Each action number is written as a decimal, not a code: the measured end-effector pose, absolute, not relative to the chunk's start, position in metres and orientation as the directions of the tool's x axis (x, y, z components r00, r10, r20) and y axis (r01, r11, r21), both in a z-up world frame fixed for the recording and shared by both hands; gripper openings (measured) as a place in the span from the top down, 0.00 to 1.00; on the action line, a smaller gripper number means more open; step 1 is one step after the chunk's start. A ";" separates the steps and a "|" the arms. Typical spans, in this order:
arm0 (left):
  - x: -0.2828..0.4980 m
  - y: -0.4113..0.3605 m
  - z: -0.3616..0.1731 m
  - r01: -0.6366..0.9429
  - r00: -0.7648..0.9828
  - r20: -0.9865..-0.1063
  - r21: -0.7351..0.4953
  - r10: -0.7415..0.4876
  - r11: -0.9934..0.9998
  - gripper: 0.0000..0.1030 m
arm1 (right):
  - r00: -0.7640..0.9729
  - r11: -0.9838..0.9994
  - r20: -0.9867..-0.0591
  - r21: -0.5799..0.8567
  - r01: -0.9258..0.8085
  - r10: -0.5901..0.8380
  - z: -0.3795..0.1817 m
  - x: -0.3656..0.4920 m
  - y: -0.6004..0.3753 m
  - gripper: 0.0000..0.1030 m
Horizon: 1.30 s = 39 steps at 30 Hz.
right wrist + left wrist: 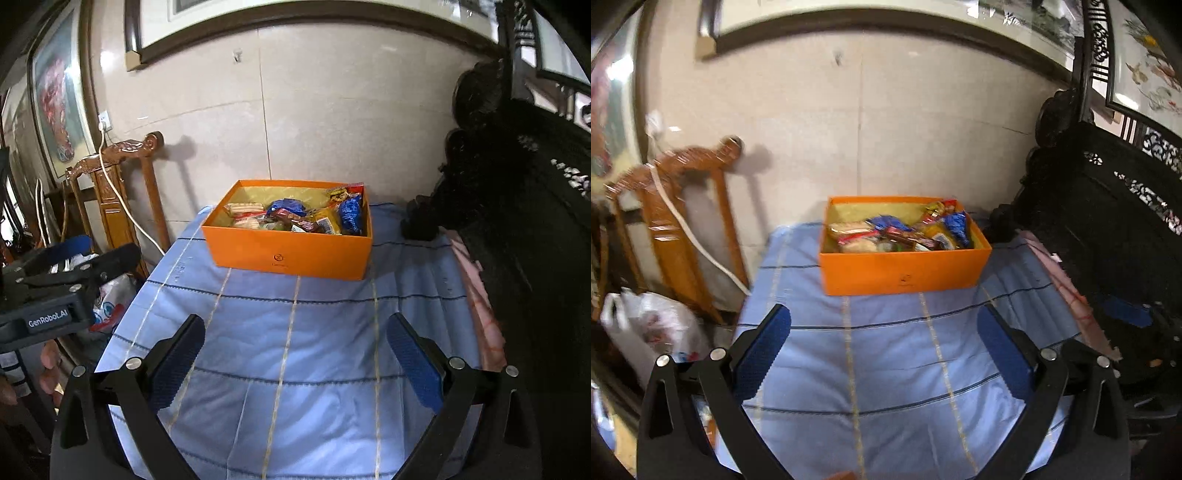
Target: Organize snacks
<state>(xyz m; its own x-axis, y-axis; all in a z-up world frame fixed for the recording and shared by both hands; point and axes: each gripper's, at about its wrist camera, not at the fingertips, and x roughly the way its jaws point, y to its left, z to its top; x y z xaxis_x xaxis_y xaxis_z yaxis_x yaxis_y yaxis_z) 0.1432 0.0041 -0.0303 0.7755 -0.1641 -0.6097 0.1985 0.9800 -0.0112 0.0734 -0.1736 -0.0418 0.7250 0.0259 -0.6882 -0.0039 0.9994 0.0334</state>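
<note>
An orange box [905,271] stands at the far end of a table under a blue checked cloth [886,354]. It holds several wrapped snacks [897,232]: pale biscuit packs on the left, blue and yellow packets on the right. In the right wrist view the box [288,251] and its snacks [295,216] sit ahead. My left gripper [884,321] is open and empty over the cloth, short of the box. My right gripper [295,330] is open and empty too. The left gripper also shows in the right wrist view [107,254] off the table's left edge.
A carved wooden chair [683,229] and a white plastic bag [653,328] stand left of the table. Dark carved furniture [1108,221] lines the right side, with pink cloth [1067,291] at its edge. A tiled wall is close behind the box.
</note>
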 end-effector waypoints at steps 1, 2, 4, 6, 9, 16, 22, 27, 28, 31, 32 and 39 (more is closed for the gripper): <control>0.134 0.005 -0.026 0.176 0.789 -0.599 0.011 -0.135 0.984 0.04 | 0.733 1.000 -0.680 0.006 0.002 0.002 -0.037 0.063 -0.170 0.04; 0.120 0.005 -0.020 0.142 0.809 -0.581 0.045 -0.090 0.989 0.04 | 0.739 1.000 -0.674 -0.005 0.004 -0.006 -0.033 0.056 -0.169 0.04; 0.100 0.004 -0.011 0.113 0.822 -0.568 0.073 -0.052 0.991 0.04 | 0.752 1.000 -0.659 0.004 0.005 -0.001 -0.023 0.039 -0.170 0.04; 0.080 0.003 -0.004 0.116 0.806 -0.587 0.026 -0.078 0.993 0.04 | 0.759 1.000 -0.651 0.011 0.009 0.000 -0.015 0.027 -0.173 0.04; 0.054 -0.004 0.000 0.083 0.790 -0.610 0.000 -0.066 0.997 0.04 | 0.768 1.000 -0.641 0.001 0.005 -0.003 0.000 0.009 -0.179 0.04; 0.004 -0.024 -0.003 0.084 0.757 -0.652 0.014 -0.054 0.996 0.04 | 0.758 0.998 -0.652 0.055 0.043 0.003 0.010 -0.030 -0.201 0.04; -0.015 -0.032 -0.003 0.106 0.743 -0.666 0.026 -0.062 0.994 0.04 | 0.752 0.998 -0.658 0.012 0.058 -0.036 0.012 -0.051 -0.202 0.04; -0.011 -0.033 0.004 0.148 0.740 -0.667 0.030 -0.090 0.989 0.04 | 0.771 0.996 -0.633 -0.009 0.089 -0.075 0.025 -0.060 -0.203 0.04; -0.008 -0.032 0.006 0.152 0.736 -0.670 0.027 -0.095 0.988 0.04 | 0.771 0.995 -0.632 -0.001 0.096 -0.075 0.026 -0.061 -0.204 0.04; -0.005 -0.028 0.007 0.164 0.732 -0.674 0.030 -0.101 0.986 0.04 | 0.769 0.994 -0.634 0.000 0.108 -0.084 0.026 -0.063 -0.204 0.04; -0.004 -0.029 0.007 0.167 0.727 -0.679 0.031 -0.102 0.985 0.04 | 0.766 0.994 -0.637 -0.001 0.109 -0.085 0.026 -0.063 -0.204 0.04; -0.001 -0.030 0.006 0.190 0.723 -0.682 0.049 -0.107 0.980 0.04 | 0.751 0.993 -0.655 0.010 0.117 -0.082 0.020 -0.059 -0.204 0.04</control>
<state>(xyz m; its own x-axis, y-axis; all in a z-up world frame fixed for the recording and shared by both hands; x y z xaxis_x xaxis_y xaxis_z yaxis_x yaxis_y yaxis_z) -0.0007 -0.0299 0.0061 0.7234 -0.1068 -0.6821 0.1905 0.9805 0.0485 -0.0591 -0.2041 0.0198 0.7511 -0.0819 -0.6550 0.1171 0.9931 0.0100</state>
